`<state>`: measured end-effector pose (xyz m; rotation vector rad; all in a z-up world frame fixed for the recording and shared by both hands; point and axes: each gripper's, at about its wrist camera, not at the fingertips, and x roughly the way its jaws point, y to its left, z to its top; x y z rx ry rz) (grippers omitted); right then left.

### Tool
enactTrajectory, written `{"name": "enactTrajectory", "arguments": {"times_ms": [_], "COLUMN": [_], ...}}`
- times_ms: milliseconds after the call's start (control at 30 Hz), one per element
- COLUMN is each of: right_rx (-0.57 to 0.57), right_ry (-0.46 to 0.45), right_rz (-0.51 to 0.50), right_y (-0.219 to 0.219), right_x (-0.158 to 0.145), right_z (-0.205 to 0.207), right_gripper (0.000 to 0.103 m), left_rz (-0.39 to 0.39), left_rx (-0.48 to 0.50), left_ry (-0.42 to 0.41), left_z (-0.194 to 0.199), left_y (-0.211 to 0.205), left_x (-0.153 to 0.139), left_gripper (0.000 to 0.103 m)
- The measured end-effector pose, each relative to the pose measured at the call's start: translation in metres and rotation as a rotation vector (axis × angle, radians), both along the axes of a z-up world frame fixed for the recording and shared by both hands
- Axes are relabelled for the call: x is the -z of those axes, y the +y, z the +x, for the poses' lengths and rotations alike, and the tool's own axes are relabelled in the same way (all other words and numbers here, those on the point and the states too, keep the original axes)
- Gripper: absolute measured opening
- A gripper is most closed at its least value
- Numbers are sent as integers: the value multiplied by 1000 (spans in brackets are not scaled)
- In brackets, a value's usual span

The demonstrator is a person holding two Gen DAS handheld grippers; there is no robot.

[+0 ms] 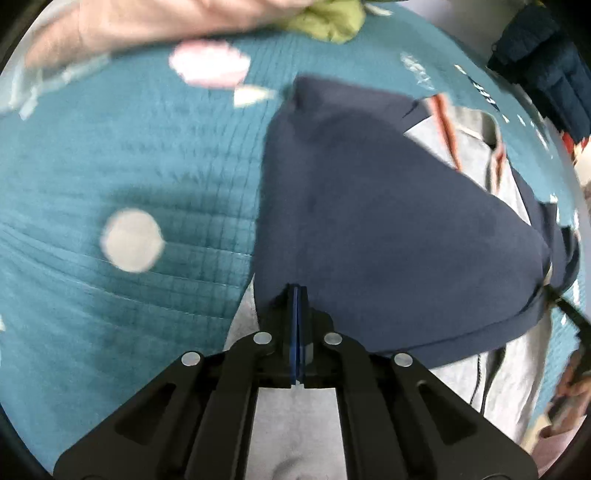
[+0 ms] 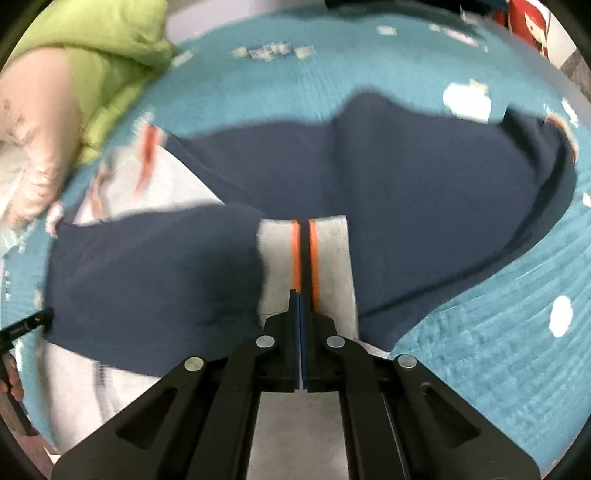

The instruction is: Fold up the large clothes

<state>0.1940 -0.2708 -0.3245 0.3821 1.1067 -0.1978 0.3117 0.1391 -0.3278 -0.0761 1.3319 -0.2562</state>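
While the navy and grey jacket [image 1: 388, 206] lies spread across the teal quilted bedspread [image 1: 129, 155], the left gripper [image 1: 297, 291] hangs over it with its jaws pressed fully together, blue pads meeting edge to edge. Its tips sit at the lower edge of a navy sleeve that is laid across the grey body; whether any cloth is pinched between them I cannot tell. In the right wrist view the right gripper [image 2: 300, 297] is likewise closed tight, poised above the grey front panel where two orange stripes [image 2: 295, 254] flank the dark zip line (the tips sit right at the near end of that line, though a pinch on the cloth cannot be made out). Navy sleeves fan out to either side of that panel. A lime green garment [image 2: 107, 55] is bunched at the far edge of the bedspread, beside a pale pink one [image 1: 155, 26]. White patches dot the bedspread's print. Both views are blurred.
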Motion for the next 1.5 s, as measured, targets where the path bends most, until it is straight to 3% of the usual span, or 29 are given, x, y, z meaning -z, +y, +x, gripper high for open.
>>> {"name": "enactTrajectory", "arguments": {"times_ms": [133, 233, 400, 500, 600, 667, 733, 800, 900, 1000, 1100, 1233, 1367, 1500], "right_rx": [40, 7, -83, -140, -146, -129, -98, -66, -41, -11, -41, -119, -158, -155], "right_ry": [-18, -109, -155, -93, -58, -44, -19, -20, -42, -60, -201, -299, -294, -265], "right_rz": [13, 0, 42, 50, 45, 15, -68, -38, -13, -50, -27, 15, 42, 81], "right_y": [-1, 14, 55, 80, 77, 69, 54, 34, 24, 36, 66, 117, 156, 158], "right_x": [-18, -48, -44, -14, 9, 3, -5, -7, 1, -11, -45, -53, -30, -7], "right_z": [-2, 1, 48, 77, 84, 79, 68, 54, 47, 44, 31, 33, 43, 45], "right_gripper": [0, 0, 0, 0, 0, 0, 0, 0, 0, 0, 0, 0, 0, 0], "left_rz": [-11, -62, -90, -8, 7, 71, 79, 118, 94, 125, 67, 7, -41, -110], "left_rx": [-9, 8, -16, -49, -55, -56, -59, -68, -85, -70, -64, -1, 56, 65], "left_ry": [-30, -103, -183, -175, -174, -190, -177, -196, -179, -231, -309, -373, -357, -296], "left_z": [-1, 7, 54, 77, 81, 79, 79, 77, 81, 69, 49, 12, -17, -25], "left_y": [1, -6, -36, -49, -43, -41, -35, -33, -29, -36, -49, -87, -117, -119], "left_x": [-25, -51, -43, -18, -4, -10, -11, -12, 1, -22, -52, -63, -45, -16], "left_gripper": [0, 0, 0, 0, 0, 0, 0, 0, 0, 0, 0, 0, 0, 0]}}
